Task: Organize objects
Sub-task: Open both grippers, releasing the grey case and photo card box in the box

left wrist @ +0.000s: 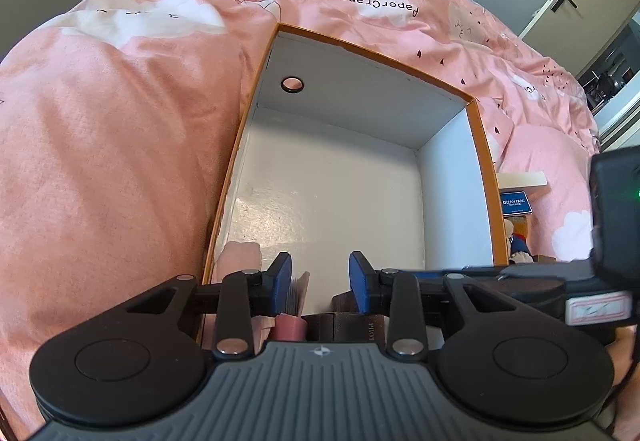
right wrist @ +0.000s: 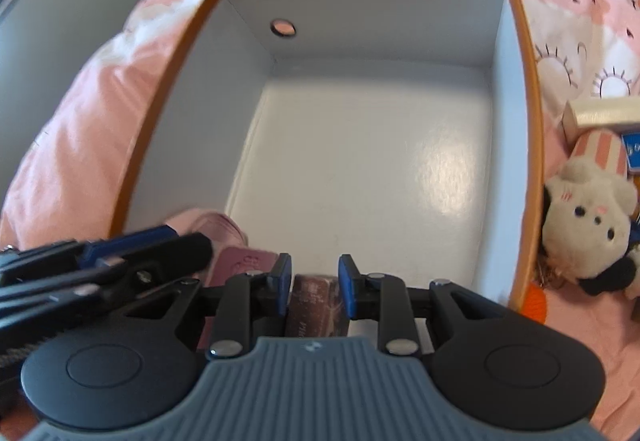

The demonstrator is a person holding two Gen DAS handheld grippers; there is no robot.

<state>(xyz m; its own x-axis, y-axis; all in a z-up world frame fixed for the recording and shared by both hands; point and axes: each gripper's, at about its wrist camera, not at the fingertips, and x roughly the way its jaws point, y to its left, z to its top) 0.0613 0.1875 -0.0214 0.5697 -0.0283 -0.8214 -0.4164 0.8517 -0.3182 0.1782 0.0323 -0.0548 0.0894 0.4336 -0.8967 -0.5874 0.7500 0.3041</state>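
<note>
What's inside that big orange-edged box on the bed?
Mostly bare white floor in the box. At the near end stand a dark brown booklet, a pink booklet and something pale pink. The claws hide their lower parts.

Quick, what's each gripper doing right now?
Left gripper: open, nothing between its pads, over the box.
Right gripper: shut on a dark red book.
</note>
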